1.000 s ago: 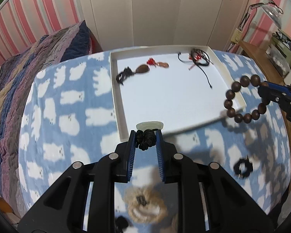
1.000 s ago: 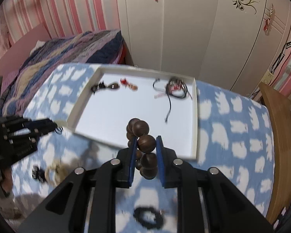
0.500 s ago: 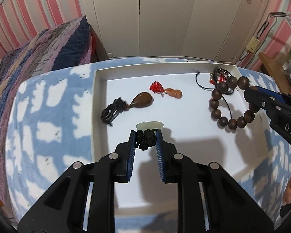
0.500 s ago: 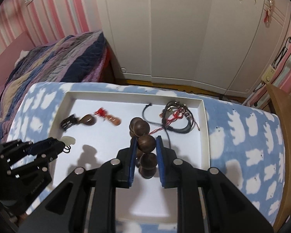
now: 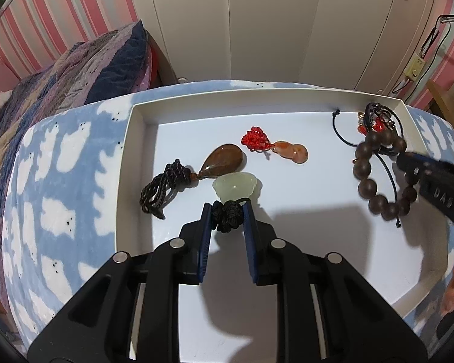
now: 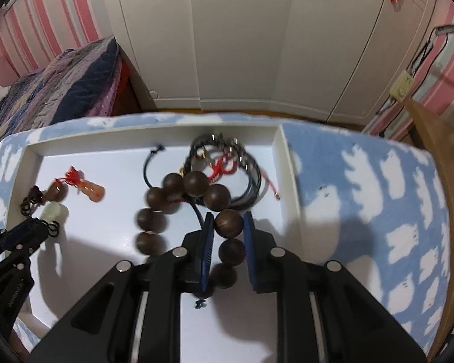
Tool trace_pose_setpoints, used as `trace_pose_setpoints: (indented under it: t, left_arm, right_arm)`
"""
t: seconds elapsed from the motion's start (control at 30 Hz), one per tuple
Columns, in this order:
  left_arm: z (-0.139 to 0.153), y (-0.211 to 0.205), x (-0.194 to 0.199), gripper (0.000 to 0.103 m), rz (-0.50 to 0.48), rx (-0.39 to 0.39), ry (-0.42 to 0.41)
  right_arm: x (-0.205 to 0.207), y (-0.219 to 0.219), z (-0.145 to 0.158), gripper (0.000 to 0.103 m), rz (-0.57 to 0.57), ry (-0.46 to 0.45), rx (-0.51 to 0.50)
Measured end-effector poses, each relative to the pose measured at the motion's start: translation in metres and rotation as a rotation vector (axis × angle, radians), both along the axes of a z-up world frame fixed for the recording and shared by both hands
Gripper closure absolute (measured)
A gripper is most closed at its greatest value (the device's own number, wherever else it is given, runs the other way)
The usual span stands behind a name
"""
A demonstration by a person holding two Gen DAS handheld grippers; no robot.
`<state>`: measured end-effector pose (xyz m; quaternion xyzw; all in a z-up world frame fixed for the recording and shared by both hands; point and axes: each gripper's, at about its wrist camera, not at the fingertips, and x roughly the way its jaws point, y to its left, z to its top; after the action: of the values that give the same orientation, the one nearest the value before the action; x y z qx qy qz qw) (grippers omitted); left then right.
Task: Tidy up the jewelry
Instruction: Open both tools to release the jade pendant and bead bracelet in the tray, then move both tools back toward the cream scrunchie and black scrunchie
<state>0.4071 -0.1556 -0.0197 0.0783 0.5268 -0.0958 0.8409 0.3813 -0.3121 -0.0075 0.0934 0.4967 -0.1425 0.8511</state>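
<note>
My left gripper [image 5: 227, 211] is shut on the black knotted cord [image 5: 227, 220] of a pale green jade pendant [image 5: 234, 187]. The pendant hangs low over the white tray [image 5: 129, 151], just right of a brown teardrop pendant [image 5: 224, 161]. My right gripper [image 6: 228, 219] is shut on one bead of a dark wooden bead bracelet [image 6: 193, 183], which dangles over the tray's right part. In the left wrist view the bracelet [image 5: 364, 187] hangs from the right gripper [image 5: 404, 158]. A red-knotted orange gourd pendant [image 5: 289, 151] lies in the tray.
A tangle of dark and red cords [image 6: 227, 163] lies in the tray's far right corner. The tray sits on a blue blanket with white bears [image 5: 60, 181]. A striped quilt [image 5: 75, 69] lies at the left, white wardrobe doors behind, a wooden desk [image 6: 432, 139] at the right.
Both grippers have come forward and down from over the blanket to over the tray, each still holding its piece. The bracelet now swings near the cord tangle.
</note>
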Motion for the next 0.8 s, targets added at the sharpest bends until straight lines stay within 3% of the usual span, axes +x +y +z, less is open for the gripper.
trace_pose_setpoints:
  t: [0.4,0.47,0.53,0.67,0.73,0.8]
  left_arm:
    - [-0.007,0.01,-0.004,0.08,-0.004,-0.018,0.046]
    - [-0.006,0.013,-0.001,0.06,-0.008,-0.024,0.058]
    - [0.002,0.015,-0.007,0.041,-0.018,-0.02,0.039]
    - [0.032,0.023,-0.026,0.031,-0.06,-0.025,-0.011]
    - [0.05,0.031,-0.04,0.016,-0.071,-0.038,-0.046]
    - [0.074,0.043,-0.058,0.008,-0.069,-0.052,-0.108]
  right_arm:
    - [-0.001,0.0,-0.006,0.078,0.018,0.005,0.014]
    - [-0.007,-0.005,-0.003,0.069,0.024,0.004,0.026]
    - [-0.017,-0.008,0.006,0.053,0.027,-0.012,0.035]
    - [-0.041,-0.009,0.037,0.041,0.034,-0.084,0.029]
    - [-0.062,-0.009,0.057,0.03,0.028,-0.142,0.028]
    - [-0.081,-0.008,0.071,0.025,0.02,-0.186,0.011]
